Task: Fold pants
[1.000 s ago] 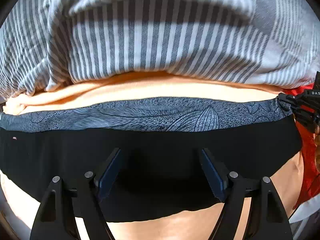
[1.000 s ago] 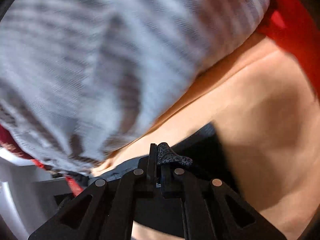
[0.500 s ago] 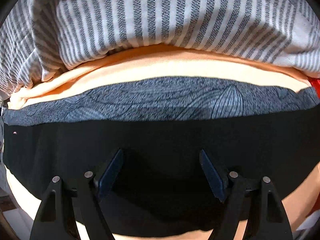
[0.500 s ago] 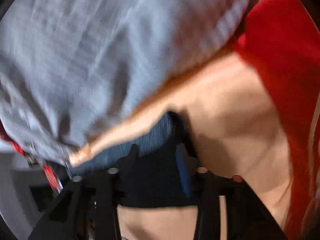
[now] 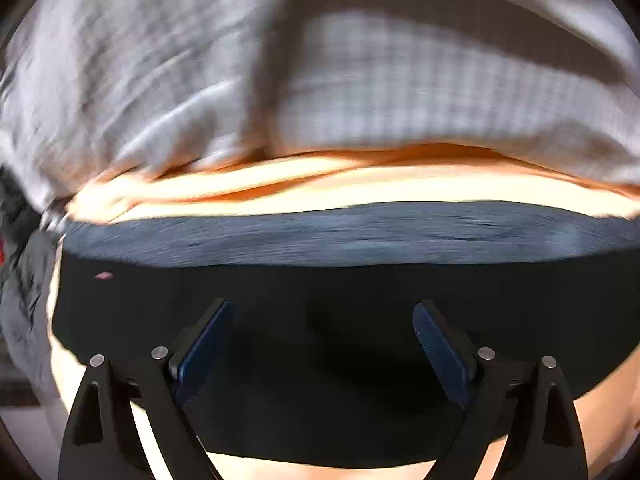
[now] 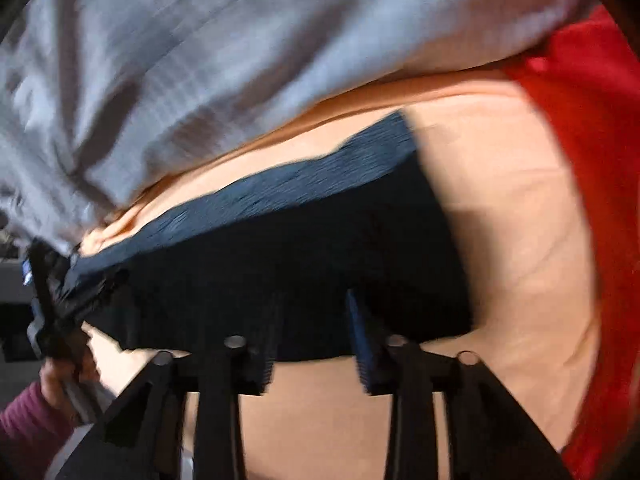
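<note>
Pants (image 5: 320, 340) lie folded on peach sheet (image 6: 520, 208); fold-release step. Left gripper (image 5: 320, 344) agape, right gripper (image 6: 314, 332) just opening, both empty. Next: regrasp edge.

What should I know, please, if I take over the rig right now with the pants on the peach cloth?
Left gripper: jaws wide apart, opening further, nothing held, over the pants.
Right gripper: jaws just opened off the pants' edge, empty.
Pants: folded into a black slab, grey patterned band along the far edge, flat on the peach cloth, striped laundry behind.
Done: this fold is laid and released.
Left: probably one more fold or smoothing.
</note>
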Action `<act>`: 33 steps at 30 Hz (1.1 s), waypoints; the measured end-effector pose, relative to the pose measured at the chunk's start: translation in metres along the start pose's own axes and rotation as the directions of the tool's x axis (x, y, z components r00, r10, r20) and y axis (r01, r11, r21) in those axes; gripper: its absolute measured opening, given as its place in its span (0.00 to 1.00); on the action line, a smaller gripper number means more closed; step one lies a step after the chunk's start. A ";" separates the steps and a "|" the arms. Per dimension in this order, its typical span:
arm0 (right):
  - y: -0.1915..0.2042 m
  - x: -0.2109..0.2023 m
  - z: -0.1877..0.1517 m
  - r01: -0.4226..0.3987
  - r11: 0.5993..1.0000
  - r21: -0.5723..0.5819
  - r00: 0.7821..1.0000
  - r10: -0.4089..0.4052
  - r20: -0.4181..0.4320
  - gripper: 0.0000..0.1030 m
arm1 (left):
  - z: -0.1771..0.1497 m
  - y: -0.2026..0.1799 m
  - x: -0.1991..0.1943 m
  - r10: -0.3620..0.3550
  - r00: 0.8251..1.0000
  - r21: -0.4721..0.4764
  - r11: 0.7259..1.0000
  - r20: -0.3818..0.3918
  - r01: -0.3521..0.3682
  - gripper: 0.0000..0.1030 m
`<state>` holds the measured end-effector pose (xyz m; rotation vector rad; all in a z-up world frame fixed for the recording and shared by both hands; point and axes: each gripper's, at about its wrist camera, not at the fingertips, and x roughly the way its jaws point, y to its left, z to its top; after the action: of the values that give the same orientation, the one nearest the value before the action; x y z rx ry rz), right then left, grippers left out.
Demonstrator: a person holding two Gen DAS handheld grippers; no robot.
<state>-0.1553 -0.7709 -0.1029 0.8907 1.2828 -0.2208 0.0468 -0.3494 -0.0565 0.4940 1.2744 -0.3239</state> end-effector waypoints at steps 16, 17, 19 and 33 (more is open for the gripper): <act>0.180 0.110 -0.048 -0.087 0.992 -0.092 0.992 0.078 -0.101 0.55 | 0.034 0.099 0.055 -0.220 0.974 0.404 0.888 -0.049 0.221 0.90; 0.182 0.112 -0.051 -0.086 0.992 -0.089 0.991 0.076 -0.109 0.55 | 0.033 0.094 0.063 -0.192 0.980 0.432 0.880 -0.052 0.196 0.89; 0.192 0.116 -0.054 -0.081 0.992 -0.092 0.991 0.070 -0.117 0.55 | 0.033 0.091 0.073 -0.154 0.987 0.446 0.881 -0.040 0.155 0.69; 0.216 0.121 -0.055 -0.064 0.993 -0.097 0.990 0.051 -0.130 0.55 | 0.055 0.142 0.079 -0.100 0.995 0.148 0.984 0.018 0.096 0.22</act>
<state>-0.0277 -0.5524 -0.1140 0.8651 1.3720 -0.0534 0.1837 -0.2537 -0.0966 0.5517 1.2582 -0.5078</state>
